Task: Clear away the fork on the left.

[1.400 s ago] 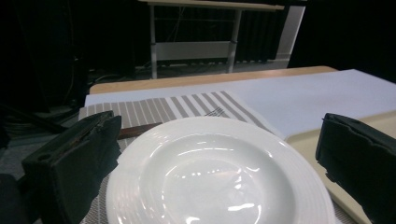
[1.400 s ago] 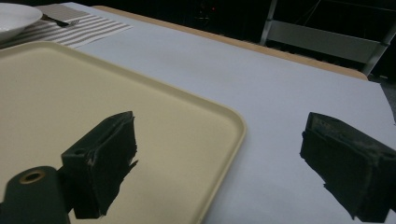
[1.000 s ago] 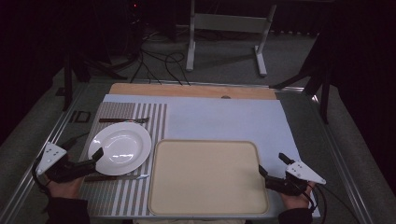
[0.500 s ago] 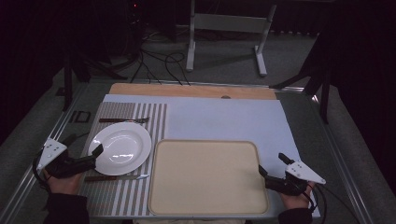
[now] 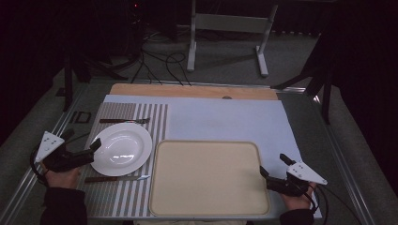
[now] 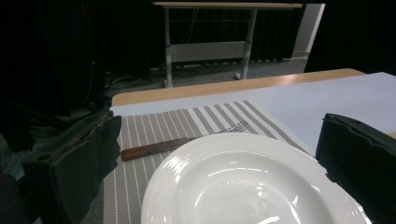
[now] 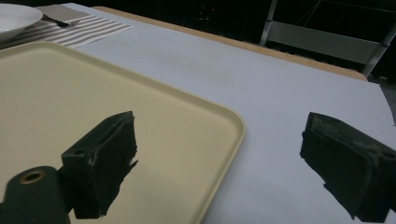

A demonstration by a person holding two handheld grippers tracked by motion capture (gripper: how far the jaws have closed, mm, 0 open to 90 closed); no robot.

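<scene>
A white deep plate (image 5: 121, 149) (image 6: 243, 186) lies on a striped placemat (image 5: 136, 112) at the left. My left gripper (image 5: 82, 139) (image 6: 217, 158) is open at the plate's left rim, with the rim between its jaws but no contact visible. A wooden-handled fork (image 5: 124, 121) (image 6: 182, 142) lies beyond the plate and a knife (image 5: 117, 178) in front of it. A beige tray (image 5: 209, 178) (image 7: 70, 93), bare inside, sits at the front centre. My right gripper (image 5: 273, 165) (image 7: 224, 154) is open, straddling the tray's right edge without holding it.
A pale blue sheet (image 5: 225, 122) covers the table, with a wooden strip (image 5: 187, 90) along its far edge. Beyond the table stand a metal frame (image 5: 230, 33) and floor cables (image 5: 155, 61). The plate (image 7: 16, 18) shows far off in the right gripper view.
My left gripper has shifted a little away from the person, along the plate's left side. The right gripper, plate and tray have not moved.
</scene>
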